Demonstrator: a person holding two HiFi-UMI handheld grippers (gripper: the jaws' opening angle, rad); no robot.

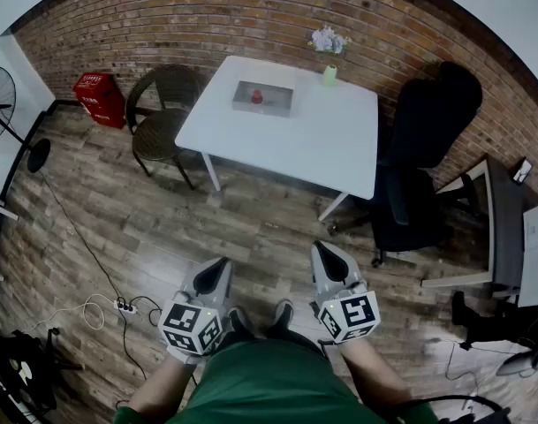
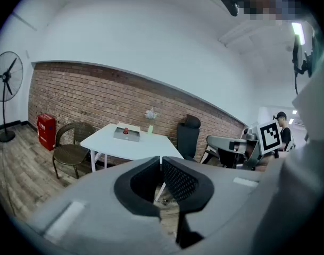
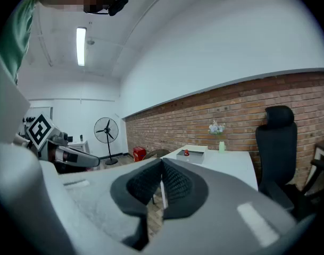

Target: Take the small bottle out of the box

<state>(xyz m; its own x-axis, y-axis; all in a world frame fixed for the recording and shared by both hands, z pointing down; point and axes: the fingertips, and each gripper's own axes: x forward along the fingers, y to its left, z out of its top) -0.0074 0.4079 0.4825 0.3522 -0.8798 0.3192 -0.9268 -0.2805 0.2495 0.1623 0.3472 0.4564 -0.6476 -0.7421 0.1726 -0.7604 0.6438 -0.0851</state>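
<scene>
Small bottle [image 1: 257,96] in box [image 1: 278,107]; power strip [image 1: 125,306]: head view only.

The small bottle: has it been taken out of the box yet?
No, the small bottle stands inside the box on the white table.

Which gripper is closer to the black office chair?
Right. The black office chair stands ahead and right of the right gripper; the left gripper is further left.
</scene>
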